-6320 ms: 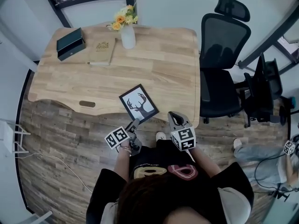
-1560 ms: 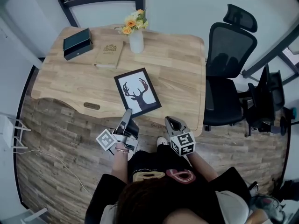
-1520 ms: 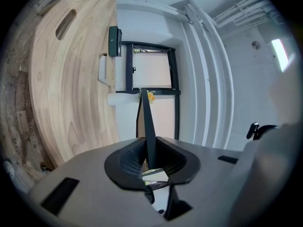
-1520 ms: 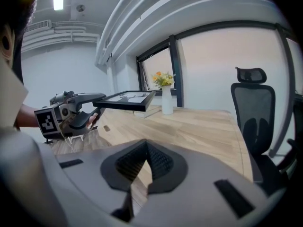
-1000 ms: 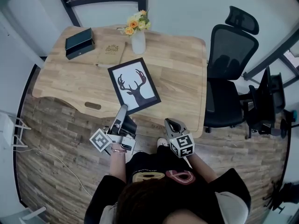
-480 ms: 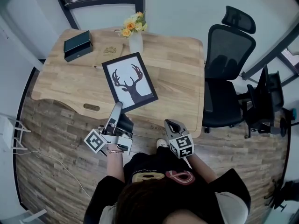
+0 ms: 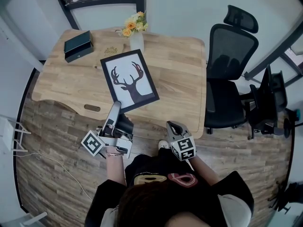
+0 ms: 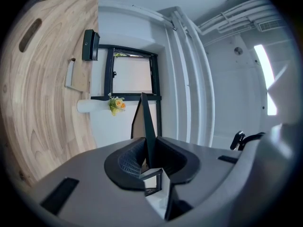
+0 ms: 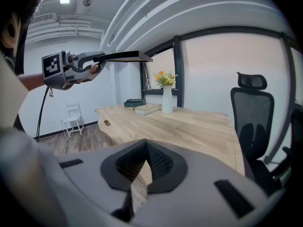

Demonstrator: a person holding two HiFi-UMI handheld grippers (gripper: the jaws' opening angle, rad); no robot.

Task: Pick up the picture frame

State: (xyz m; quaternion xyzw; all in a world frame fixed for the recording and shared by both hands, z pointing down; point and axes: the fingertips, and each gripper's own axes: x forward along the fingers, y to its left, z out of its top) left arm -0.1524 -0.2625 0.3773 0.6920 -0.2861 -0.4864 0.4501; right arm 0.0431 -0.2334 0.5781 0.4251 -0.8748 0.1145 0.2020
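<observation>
Two grippers in view: one loaded, one idle.

We note the left gripper (image 7: 115, 109) clamped on the near short edge of the picture frame (image 7: 129, 82). The frame is black, with a dark deer-head silhouette on white. In the left gripper view the frame's thin edge runs straight up between the pads, and both pads press on it.

From the right gripper view we see the frame held aloft, roughly level and edge-on. It is well clear of the table (image 7: 175, 74) and touches nothing but the gripper.

The right gripper (image 7: 173, 125) sits low in front of the person, just beside the table's near edge. Its jaws are together and nothing is between them.

On the table's far side we record:
- a white vase of yellow and orange flowers (image 7: 136, 40);
- a dark box (image 7: 78, 44) near the far left corner;
- a tan book (image 7: 110, 51) between the two, partly hidden behind the raised frame in the head view.

A black office chair (image 7: 227, 74) stands at the table's right side. The floor (image 7: 57, 141) is wood plank.
</observation>
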